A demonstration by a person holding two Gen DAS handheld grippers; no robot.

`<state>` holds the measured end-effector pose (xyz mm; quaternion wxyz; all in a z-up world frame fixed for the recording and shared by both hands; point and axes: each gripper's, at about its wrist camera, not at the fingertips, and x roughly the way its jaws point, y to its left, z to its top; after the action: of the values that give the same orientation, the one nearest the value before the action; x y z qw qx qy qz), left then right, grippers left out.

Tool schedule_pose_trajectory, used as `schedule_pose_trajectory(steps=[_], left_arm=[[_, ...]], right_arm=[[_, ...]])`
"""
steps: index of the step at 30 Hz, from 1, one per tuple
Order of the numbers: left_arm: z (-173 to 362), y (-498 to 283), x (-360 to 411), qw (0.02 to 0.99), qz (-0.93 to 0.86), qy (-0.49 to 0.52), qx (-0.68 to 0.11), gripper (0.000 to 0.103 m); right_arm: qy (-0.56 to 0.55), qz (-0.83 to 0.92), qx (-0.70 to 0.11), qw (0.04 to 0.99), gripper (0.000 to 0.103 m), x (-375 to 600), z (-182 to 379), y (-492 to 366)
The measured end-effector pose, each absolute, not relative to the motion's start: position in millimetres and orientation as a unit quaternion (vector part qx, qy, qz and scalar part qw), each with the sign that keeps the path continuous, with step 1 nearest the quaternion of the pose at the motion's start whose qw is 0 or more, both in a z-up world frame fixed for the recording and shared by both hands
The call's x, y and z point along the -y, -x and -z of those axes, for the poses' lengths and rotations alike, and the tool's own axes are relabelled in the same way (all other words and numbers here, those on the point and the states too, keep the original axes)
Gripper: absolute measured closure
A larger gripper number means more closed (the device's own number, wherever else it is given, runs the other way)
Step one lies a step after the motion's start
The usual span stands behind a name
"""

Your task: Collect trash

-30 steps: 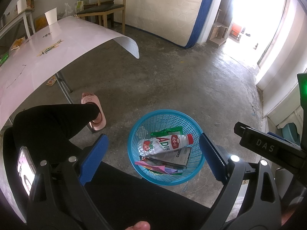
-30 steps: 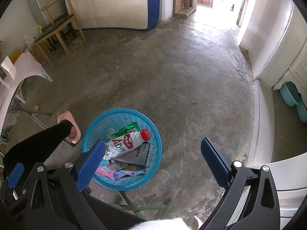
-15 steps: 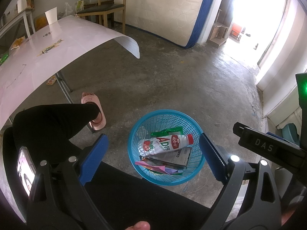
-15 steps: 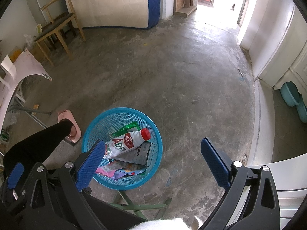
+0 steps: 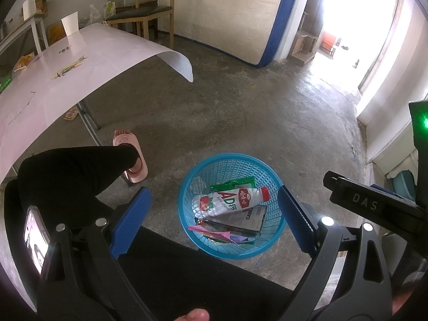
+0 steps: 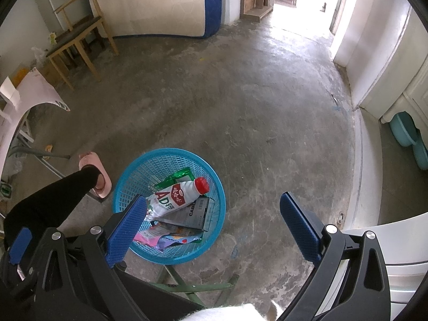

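Trash basket (image 5: 232,160) sat on floor, lower centre of frame, holding bottle (image 5: 227,202), carton, wrappers. Likely light, stiff plastic mesh; grip rim. Left gripper (image 5: 214,222) and right gripper (image 6: 214,222) jaws spread, empty.

"What do you have in your basket (image 5: 187,187)?"

"Look down: it's blue mesh, standing on the floor. A white bottle (image 5: 227,202) with a red cap lies across a grey box (image 5: 247,218), over green and pink wrappers (image 5: 214,231)."
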<state>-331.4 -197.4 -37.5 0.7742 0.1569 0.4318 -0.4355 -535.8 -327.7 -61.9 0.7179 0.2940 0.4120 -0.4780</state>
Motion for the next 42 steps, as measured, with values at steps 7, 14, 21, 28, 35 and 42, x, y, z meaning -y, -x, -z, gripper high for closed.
schedule_pose_trajectory(steps=[7,14,21,28,35,42], left_arm=[[38.6,331.9,198.0,0.773,0.435,-0.156,-0.434,0.012],[39.4,333.1,199.0,0.774,0.434,-0.156,-0.434,0.012],[39.4,333.3,199.0,0.774,0.434,-0.156,-0.434,0.012],[39.2,333.5,198.9,0.774,0.434,-0.156,-0.434,0.012],[39.1,333.5,198.8,0.774,0.434,-0.156,-0.434,0.012],[39.3,333.1,199.1,0.774,0.434,-0.156,-0.434,0.012]], right_arm=[[-0.295,0.478,-0.414,0.717,0.006,329.4,61.0,536.0],[-0.296,0.479,-0.414,0.716,0.006,328.5,61.6,537.2],[-0.297,0.479,-0.414,0.715,0.006,329.3,61.4,538.8],[-0.299,0.479,-0.415,0.714,0.006,330.7,61.4,542.9],[-0.299,0.479,-0.415,0.713,0.006,331.9,60.9,542.2],[-0.3,0.478,-0.416,0.713,0.006,331.9,62.1,543.5]])
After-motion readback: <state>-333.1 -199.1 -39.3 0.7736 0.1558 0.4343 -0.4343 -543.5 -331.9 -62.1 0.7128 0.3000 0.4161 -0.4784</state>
